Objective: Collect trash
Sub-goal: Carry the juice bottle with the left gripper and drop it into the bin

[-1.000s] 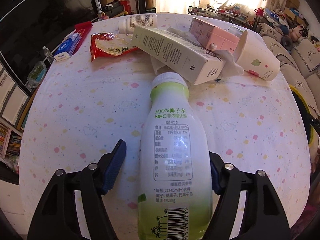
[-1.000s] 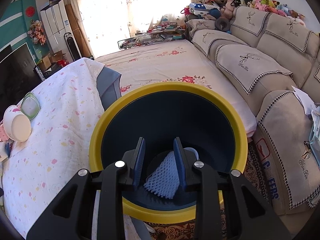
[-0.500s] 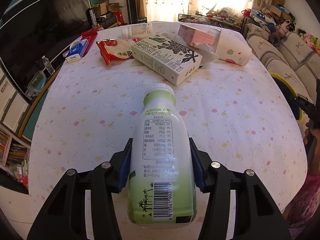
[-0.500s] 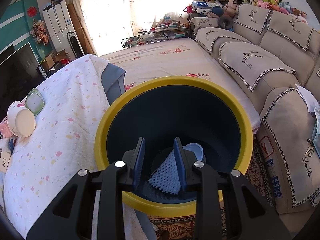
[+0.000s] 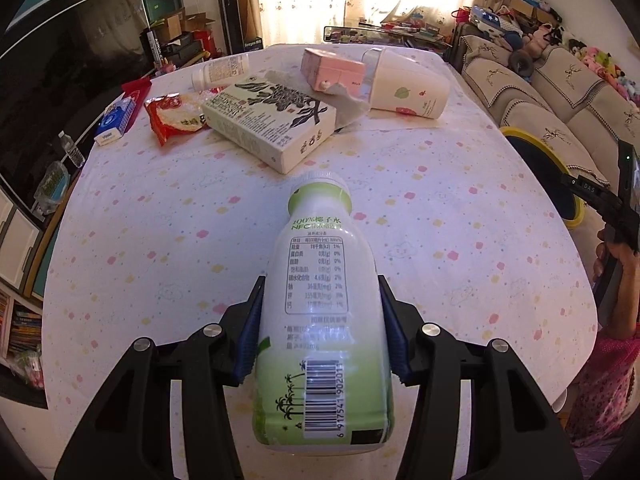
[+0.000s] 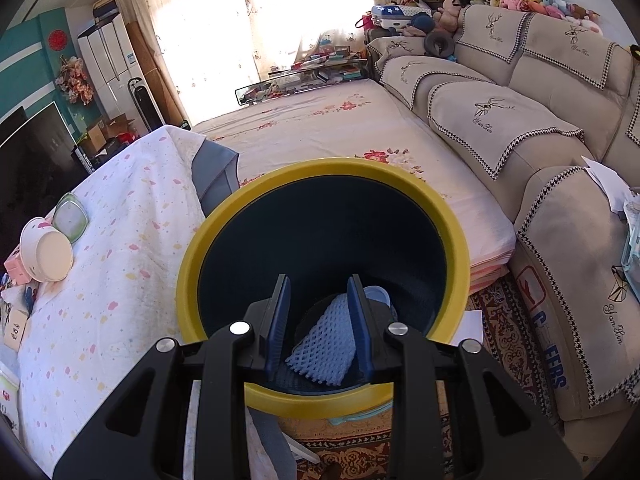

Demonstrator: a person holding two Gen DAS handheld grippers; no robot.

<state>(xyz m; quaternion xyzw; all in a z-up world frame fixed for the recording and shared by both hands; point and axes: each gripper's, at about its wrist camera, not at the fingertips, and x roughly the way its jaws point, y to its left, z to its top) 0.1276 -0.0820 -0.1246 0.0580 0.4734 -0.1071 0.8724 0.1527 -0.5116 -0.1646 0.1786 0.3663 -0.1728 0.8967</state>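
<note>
Left wrist view: your left gripper [image 5: 320, 312] has just been closing, and its blue pads [image 5: 250, 336] now press both flanks of the green-and-white bottle [image 5: 320, 308], clamped on its lower body. The bottle fills the lower centre of the frame, cap pointing up-frame toward the table [image 5: 140, 240], base toward the camera with the barcode showing. Whether its underside touches the dotted cloth you cannot tell.

In the upper part of the frame lie the cream carton [image 5: 272, 124], the pink box [image 5: 332, 68], the white cup [image 5: 408, 84] on its side, the red snack wrapper [image 5: 176, 120] and a small white bottle [image 5: 220, 72], all well apart from the held bottle. The yellow-rimmed bin [image 5: 536, 144] shows at the right edge, next to your right hand [image 5: 616, 256].

Right wrist view: your right gripper [image 6: 320, 320] sits at lower centre above the bin [image 6: 192, 264], jaws partly apart and gripping nothing. Between the fingers [image 6: 280, 316] you look down on the blue foam net [image 6: 324, 348] lying inside the bin.
</note>
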